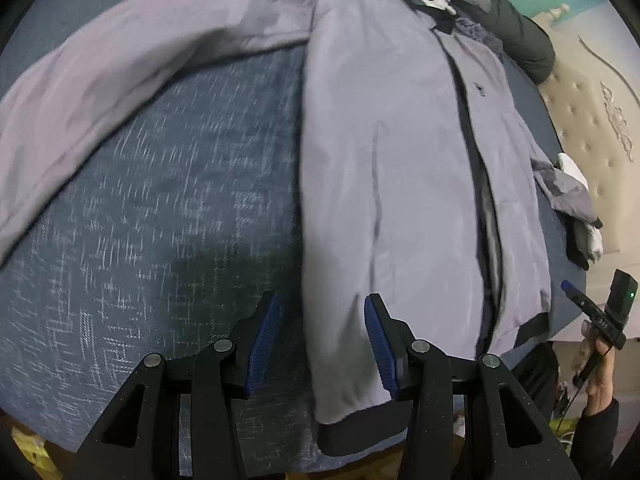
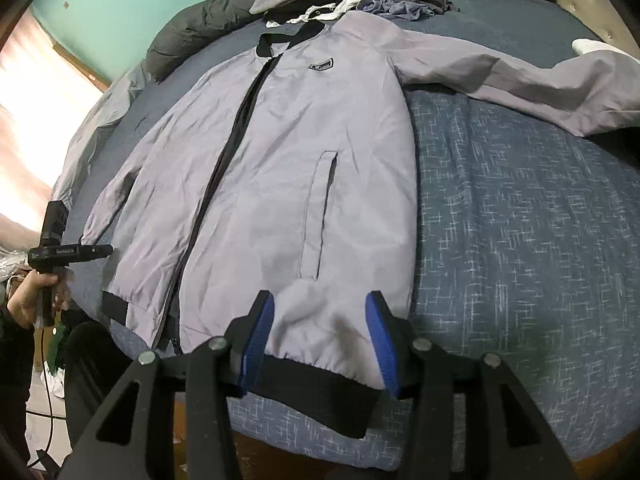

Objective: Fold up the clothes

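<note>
Lilac-grey zip-front jacket with black ribbed hem lies front-up, flat on the blue woven bedspread, sleeves spread wide, presumably for folding. Right gripper hovers over the hem, jaws apart, empty; left gripper likewise, over the jacket's edge.

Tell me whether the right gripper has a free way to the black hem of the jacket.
Probably yes. The right gripper is open and hovers right over the jacket, with the black hem lying flat between its fingers at the edge of the bed. Nothing covers the hem there.
</note>
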`<state>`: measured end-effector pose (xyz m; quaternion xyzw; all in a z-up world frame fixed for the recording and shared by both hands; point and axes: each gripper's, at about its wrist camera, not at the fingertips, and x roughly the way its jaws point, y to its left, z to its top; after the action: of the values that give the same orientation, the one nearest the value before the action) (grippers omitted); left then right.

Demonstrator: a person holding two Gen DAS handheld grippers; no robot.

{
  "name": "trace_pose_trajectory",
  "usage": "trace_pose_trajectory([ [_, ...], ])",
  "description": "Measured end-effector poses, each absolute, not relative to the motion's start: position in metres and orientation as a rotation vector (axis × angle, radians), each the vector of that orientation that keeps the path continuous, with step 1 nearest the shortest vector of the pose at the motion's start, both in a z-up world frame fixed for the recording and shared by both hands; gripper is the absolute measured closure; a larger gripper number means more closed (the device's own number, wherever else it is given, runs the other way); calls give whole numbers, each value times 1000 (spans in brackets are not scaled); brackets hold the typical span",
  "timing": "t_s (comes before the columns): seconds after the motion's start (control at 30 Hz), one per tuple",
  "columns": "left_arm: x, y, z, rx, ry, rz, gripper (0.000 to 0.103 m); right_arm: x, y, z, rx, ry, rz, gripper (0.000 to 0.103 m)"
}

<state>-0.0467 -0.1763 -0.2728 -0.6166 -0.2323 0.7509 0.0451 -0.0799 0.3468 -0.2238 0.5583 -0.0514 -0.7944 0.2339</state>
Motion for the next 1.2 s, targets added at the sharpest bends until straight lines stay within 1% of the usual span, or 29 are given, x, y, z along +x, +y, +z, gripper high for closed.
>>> trace_pose_trajectory([
  [0.13, -46, -172, -288, -1926, -680, 2265, 55, -78, 344, -230, 1581, -144, -2142, 53],
  [0.3, -47, -168, -287, -1887, -691, 2275, 55, -78, 316, -223, 1568, -61, -2081, 51],
  [0.47, -46, -164, -277, -1861, -681, 2286, 55, -93, 271, -222, 1558, -93, -1996, 48],
  [0.63, -43, -165, -268, -1835, -694, 2304, 55, -108, 211, -241, 1581, -138, -1895, 48],
  [0.93, -38, -168, -250, -1802, -681, 2325, 55, -113, 158, -277, 1671, -171, -1805, 48],
  [1.03, -36, -184, -249, -1793, -685, 2328, 55, -115, 140, -288, 1700, -182, -1775, 48],
  [1.1, -37, -185, -248, -1796, -682, 2327, 55, -116, 129, -296, 1720, -189, -1754, 51],
  [1.13, -41, -187, -248, -1801, -683, 2326, 55, -117, 123, -300, 1728, -192, -1746, 58],
  [1.17, -43, -188, -249, -1806, -691, 2324, 55, -116, 124, -300, 1721, -188, -1753, 64],
  [1.2, -43, -189, -250, -1807, -701, 2321, 55, -116, 125, -299, 1715, -184, -1761, 65],
])
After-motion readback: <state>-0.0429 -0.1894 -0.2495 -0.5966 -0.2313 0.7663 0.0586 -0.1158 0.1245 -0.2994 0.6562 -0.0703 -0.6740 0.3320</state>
